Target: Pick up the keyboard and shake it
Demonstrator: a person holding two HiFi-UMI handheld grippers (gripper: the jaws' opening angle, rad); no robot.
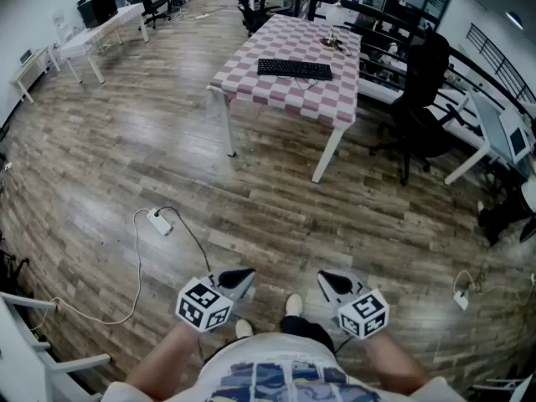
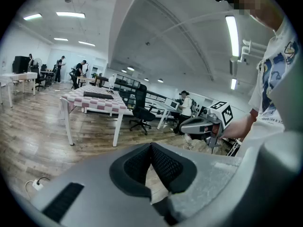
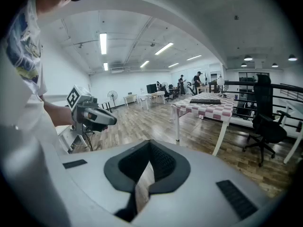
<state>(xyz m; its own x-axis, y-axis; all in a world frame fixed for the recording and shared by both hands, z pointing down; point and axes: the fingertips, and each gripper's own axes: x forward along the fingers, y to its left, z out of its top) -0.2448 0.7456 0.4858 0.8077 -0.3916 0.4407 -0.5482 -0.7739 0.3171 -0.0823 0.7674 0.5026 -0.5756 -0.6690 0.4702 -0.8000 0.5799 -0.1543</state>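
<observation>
- While the person stands well back on the wood floor (image 1: pixel 126 149), both grippers hang low in front of the body, side by side but apart, angled somewhat downward.
- Left gripper (image 1: pixel 241 276): jaws pressed together, nothing between them. In the left gripper view the dark ribbed pads meet along one seam.
- Right gripper (image 1: pixel 330 281): likewise closed tight and empty, pads meeting in the right gripper view.
- Keyboard (image 1: pixel 294 69): black, lying flat near the middle of a table (image 1: pixel 276 97) covered with a red-and-white checked cloth, long edge toward the person. It is well apart from both grippers; nothing touches it.
- Small item (image 1: pixel 332 42) beyond the keyboard near the table's far edge; too small to identify.
- Black office chair (image 1: pixel 423 90) stands just right of the table.
- White power adapter (image 1: pixel 159 221) with a trailing cable lies on the floor, ahead and left of the left gripper.
- Shoe tip (image 1: pixel 293 305) shows between the two grippers.
- More desks and several people at the room's far end.
</observation>
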